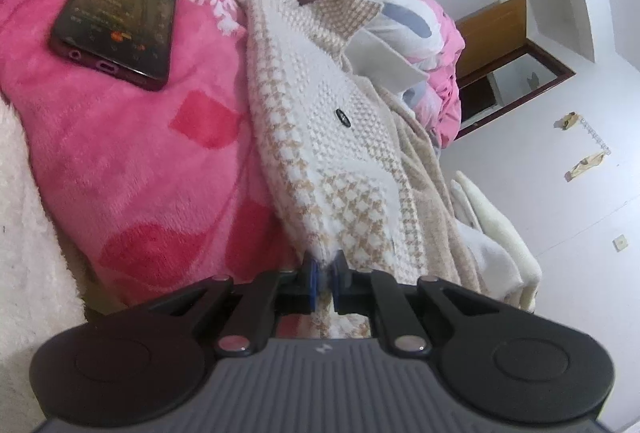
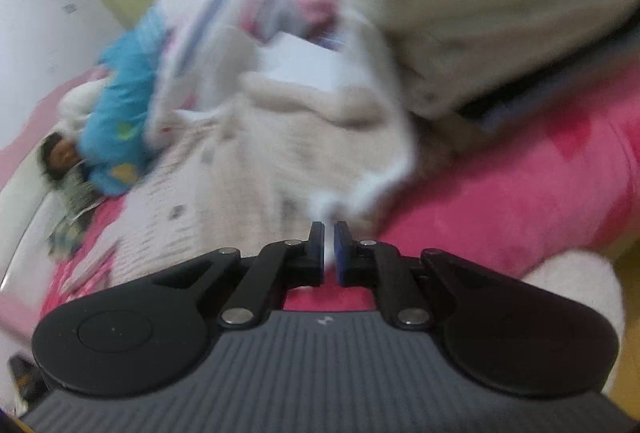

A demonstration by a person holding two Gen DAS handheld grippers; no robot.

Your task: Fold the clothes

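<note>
Two grippers clamp one knit cardigan (image 1: 340,137), which lies across the pink blanket (image 1: 132,169) from about six to twelve o'clock in the left wrist view. The left gripper (image 1: 325,273) pinches its hem. The right gripper (image 2: 329,253) is clenched on a white edge of cloth, blurred. Judged best: lift both corners evenly, keeping the fold clear of the phone (image 1: 116,9) at ten o'clock.

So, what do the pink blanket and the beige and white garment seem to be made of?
The pink blanket looks like plush fleece: soft, fuzzy, matte pile with printed red shapes. The garment looks like a chunky knit, maybe wool or acrylic: a raised, woven houndstooth texture in beige and white. The exact fibre cannot be told.
</note>
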